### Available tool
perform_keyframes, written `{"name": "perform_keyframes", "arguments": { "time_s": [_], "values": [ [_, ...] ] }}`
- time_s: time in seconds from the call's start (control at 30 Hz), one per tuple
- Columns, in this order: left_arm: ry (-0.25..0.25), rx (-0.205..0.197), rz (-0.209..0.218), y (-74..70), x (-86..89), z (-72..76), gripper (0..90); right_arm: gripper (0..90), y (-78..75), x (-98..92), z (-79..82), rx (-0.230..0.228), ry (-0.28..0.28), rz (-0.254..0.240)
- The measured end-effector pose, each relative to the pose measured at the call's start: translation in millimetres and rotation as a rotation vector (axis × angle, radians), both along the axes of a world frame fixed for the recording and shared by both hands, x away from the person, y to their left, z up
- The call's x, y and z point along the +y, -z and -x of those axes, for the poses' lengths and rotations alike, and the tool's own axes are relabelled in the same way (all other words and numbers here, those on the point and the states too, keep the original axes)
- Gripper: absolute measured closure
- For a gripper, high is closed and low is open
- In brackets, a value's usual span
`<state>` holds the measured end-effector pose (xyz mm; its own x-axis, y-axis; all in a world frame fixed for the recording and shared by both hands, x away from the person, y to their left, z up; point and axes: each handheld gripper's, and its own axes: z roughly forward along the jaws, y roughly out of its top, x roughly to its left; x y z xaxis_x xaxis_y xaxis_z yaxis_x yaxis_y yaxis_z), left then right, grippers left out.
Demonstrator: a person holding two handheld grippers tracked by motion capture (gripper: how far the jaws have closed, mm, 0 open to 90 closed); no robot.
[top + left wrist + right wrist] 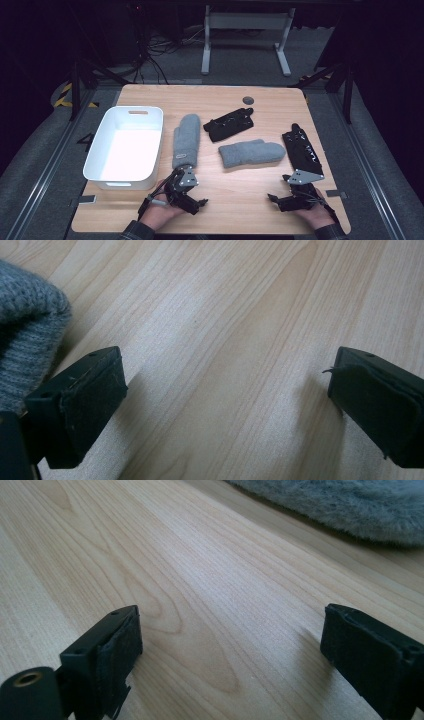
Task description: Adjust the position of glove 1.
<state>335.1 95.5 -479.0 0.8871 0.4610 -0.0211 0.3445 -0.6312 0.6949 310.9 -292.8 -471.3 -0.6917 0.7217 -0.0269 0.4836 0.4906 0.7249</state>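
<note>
Two grey mittens and two black gloves lie on the wooden table (235, 212). One grey mitten (186, 140) lies lengthwise, and its knitted cuff (25, 340) shows just left of my left gripper (225, 395). That left gripper (194, 196) rests low at the table's front, open, with bare wood between its pads. The other grey mitten (251, 152) lies crosswise in the middle, and its fuzzy edge (340, 502) sits beyond my right gripper (230, 650). The right gripper (280, 194) is open and holds nothing. One black glove (229, 124) lies farther back, another (301, 150) at the right.
A white plastic bin (100, 150) stands empty at the table's left side, close to my left hand. A small dark round disc (247, 100) sits near the far edge. Beyond the table are cables and a white desk frame (245, 35) on the floor.
</note>
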Motion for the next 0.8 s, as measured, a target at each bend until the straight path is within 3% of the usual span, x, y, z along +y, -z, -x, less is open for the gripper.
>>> {"name": "perform_keyframes", "arguments": {
  "time_s": [0.23,0.33,0.53,0.8],
  "values": [
    [0.004,-0.004,-0.005,-0.5,0.3,-0.2,2.8,9.7,-0.1,0.1,-0.1,0.003,0.0,-0.001],
    [0.009,0.003,-0.004,-4.9,2.7,1.9,11.7,9.2,-0.1,0.3,-0.3,0.002,-0.002,0.004],
    [0.008,0.011,0.024,-19.3,-0.4,0.0,21.2,9.2,-0.1,0.3,-0.3,0.002,-0.001,0.004],
    [0.032,0.028,0.024,-30.8,-9.1,-8.8,27.1,9.2,0.0,0.2,0.0,0.002,-0.005,0.002]
  ]
}}
